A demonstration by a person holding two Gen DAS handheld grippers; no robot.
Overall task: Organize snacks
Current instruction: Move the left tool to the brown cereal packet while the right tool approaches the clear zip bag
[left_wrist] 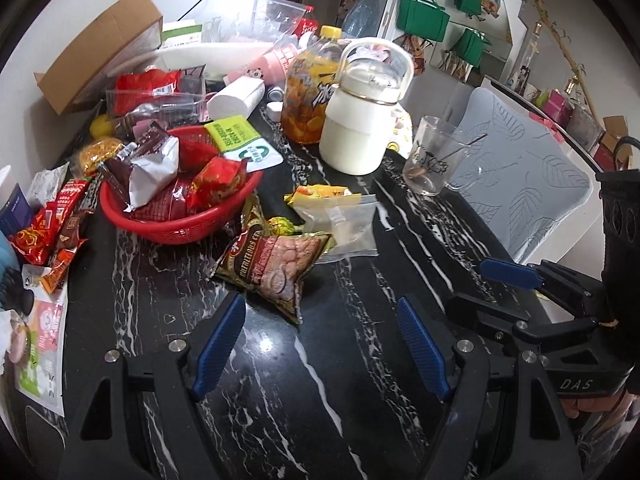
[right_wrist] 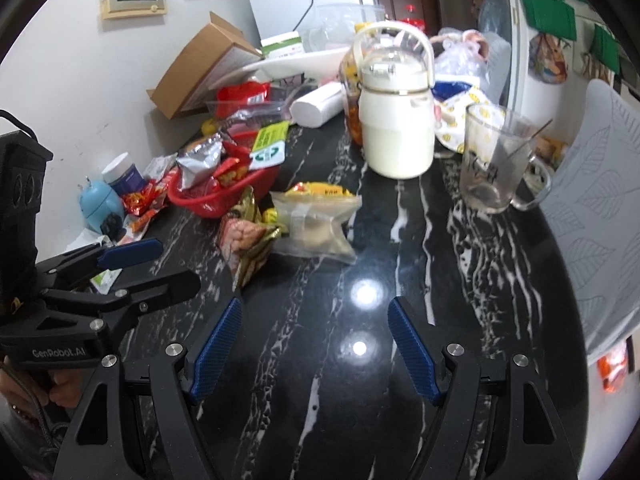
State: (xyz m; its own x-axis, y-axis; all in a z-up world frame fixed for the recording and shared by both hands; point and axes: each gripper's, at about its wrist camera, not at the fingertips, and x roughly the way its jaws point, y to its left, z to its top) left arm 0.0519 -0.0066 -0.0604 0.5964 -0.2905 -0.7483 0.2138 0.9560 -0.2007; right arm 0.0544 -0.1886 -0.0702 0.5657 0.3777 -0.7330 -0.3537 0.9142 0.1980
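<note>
A red basket (left_wrist: 176, 229) (right_wrist: 208, 204) holds several snack packs. In front of it on the black marble table lie a brown nut snack bag (left_wrist: 276, 268) (right_wrist: 244, 240), a clear zip bag (left_wrist: 352, 224) (right_wrist: 316, 228) and a yellow packet (left_wrist: 320, 192) (right_wrist: 320, 190). My left gripper (left_wrist: 320, 320) is open and empty, just short of the brown bag; it also shows in the right wrist view (right_wrist: 144, 264). My right gripper (right_wrist: 314, 320) is open and empty over bare table; it shows in the left wrist view (left_wrist: 496, 288).
More red snack packs (left_wrist: 48, 228) lie left of the basket. A white jug (left_wrist: 360, 120) (right_wrist: 396, 120), a glass mug (left_wrist: 432, 160) (right_wrist: 492, 160), an orange drink bottle (left_wrist: 304, 92), a paper roll (left_wrist: 236, 98) and a cardboard box (left_wrist: 100, 48) stand behind. A grey chair (left_wrist: 520, 176) is at right.
</note>
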